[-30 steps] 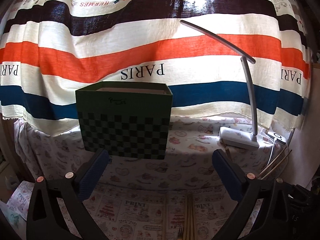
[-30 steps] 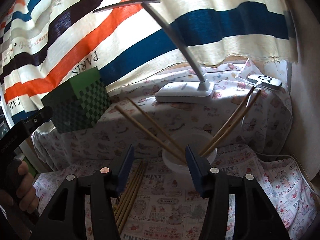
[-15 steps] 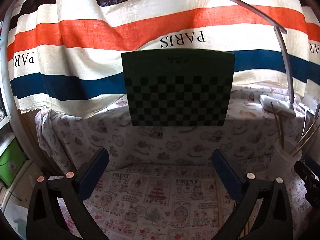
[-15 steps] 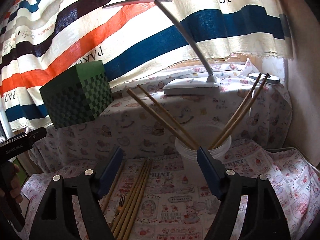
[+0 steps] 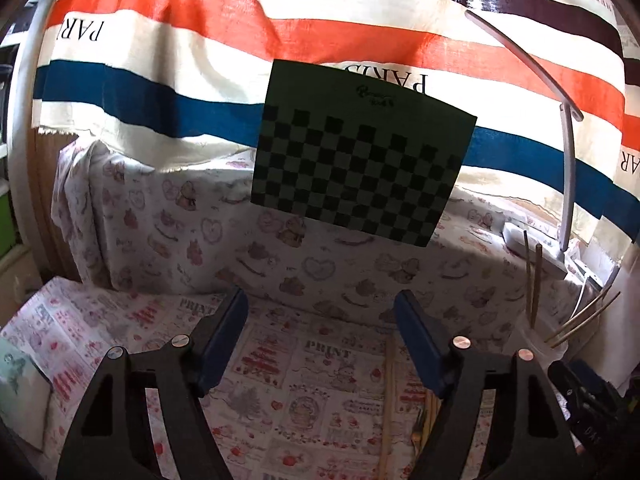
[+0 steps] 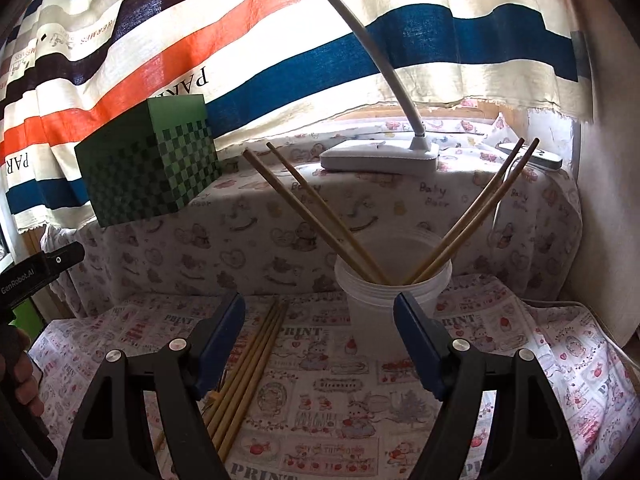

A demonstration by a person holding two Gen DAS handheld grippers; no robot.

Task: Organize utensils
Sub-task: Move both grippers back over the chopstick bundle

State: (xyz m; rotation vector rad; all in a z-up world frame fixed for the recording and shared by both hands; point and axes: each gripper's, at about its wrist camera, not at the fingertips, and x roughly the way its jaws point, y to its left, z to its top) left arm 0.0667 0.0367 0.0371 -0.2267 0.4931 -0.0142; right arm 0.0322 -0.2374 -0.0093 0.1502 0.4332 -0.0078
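A white plastic cup (image 6: 392,304) stands on the printed cloth just beyond my right gripper (image 6: 320,320), with several wooden chopsticks (image 6: 320,216) leaning out of it. More loose chopsticks (image 6: 248,368) lie flat on the cloth by the right gripper's left finger. That gripper is open and holds nothing. My left gripper (image 5: 320,320) hovers over bare cloth, its jaws closing with nothing between them. The loose chopsticks (image 5: 387,400) lie under its right finger, and the cup (image 5: 536,344) stands far right.
A green checkered box (image 6: 148,168) and a white desk lamp (image 6: 380,156) sit on the raised, cloth-covered shelf behind. A striped curtain hangs at the back. A hand (image 6: 20,380) holding the left gripper shows at the right wrist view's left edge.
The left gripper has swung left and sunk, so the loose chopsticks shifted from between its fingers to its right side, and its jaws have narrowed. The right gripper's jaws have widened and it has dropped slightly.
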